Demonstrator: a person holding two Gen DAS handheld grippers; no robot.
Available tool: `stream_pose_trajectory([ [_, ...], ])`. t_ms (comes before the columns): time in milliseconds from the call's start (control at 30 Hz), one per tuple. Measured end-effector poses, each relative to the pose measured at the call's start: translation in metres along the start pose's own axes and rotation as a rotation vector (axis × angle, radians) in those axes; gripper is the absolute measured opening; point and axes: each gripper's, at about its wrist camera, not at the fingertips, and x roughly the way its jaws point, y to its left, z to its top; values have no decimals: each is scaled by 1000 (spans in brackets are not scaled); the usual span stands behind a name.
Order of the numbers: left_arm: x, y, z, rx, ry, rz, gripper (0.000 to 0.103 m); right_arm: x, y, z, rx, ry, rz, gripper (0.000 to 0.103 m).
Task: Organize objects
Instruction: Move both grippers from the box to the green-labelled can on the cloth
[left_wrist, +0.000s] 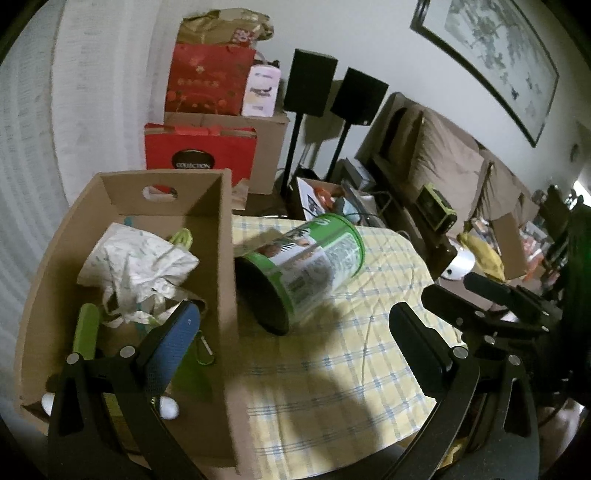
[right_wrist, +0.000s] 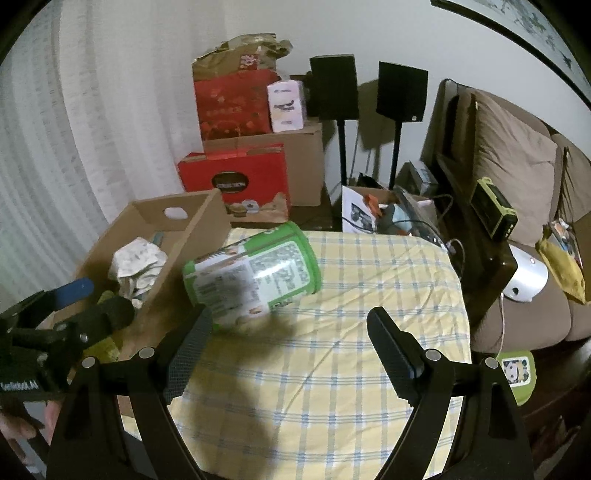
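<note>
A green-labelled can (left_wrist: 306, 266) (right_wrist: 255, 273) lies on its side on the yellow checked tablecloth (left_wrist: 351, 369) (right_wrist: 332, 387), its dark base toward me and leaning on the cardboard box (left_wrist: 225, 258) (right_wrist: 192, 236). The box holds crumpled white paper (left_wrist: 140, 266) (right_wrist: 138, 266) and green items. My left gripper (left_wrist: 295, 310) (right_wrist: 99, 295) is open and empty, its blue-padded finger over the box and the other over the cloth, the can just ahead. My right gripper (right_wrist: 290, 314) (left_wrist: 448, 286) is open wide, empty, just short of the can.
Behind the table stand red gift boxes (right_wrist: 236, 177) on brown cartons, and two black speakers (right_wrist: 400, 92) on stands. A dark wooden side table (right_wrist: 476, 236) with a green device and a brown sofa (right_wrist: 517, 166) lie to the right. The table's edge is near.
</note>
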Motion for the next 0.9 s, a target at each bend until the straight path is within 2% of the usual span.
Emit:
stream_pose_trajectory([
  [200, 12, -5, 2, -21, 29, -24, 102, 5, -23, 3, 25, 1, -4, 87],
  [467, 34, -8, 3, -20, 75, -19, 83, 14, -53, 6, 78, 10, -6, 86],
  [733, 51, 0, 2, -56, 108, 4, 83, 37, -55, 24, 97, 12, 87, 85],
  [900, 59, 4, 2, -70, 114, 16, 80, 66, -43, 38, 48, 44, 125, 79],
])
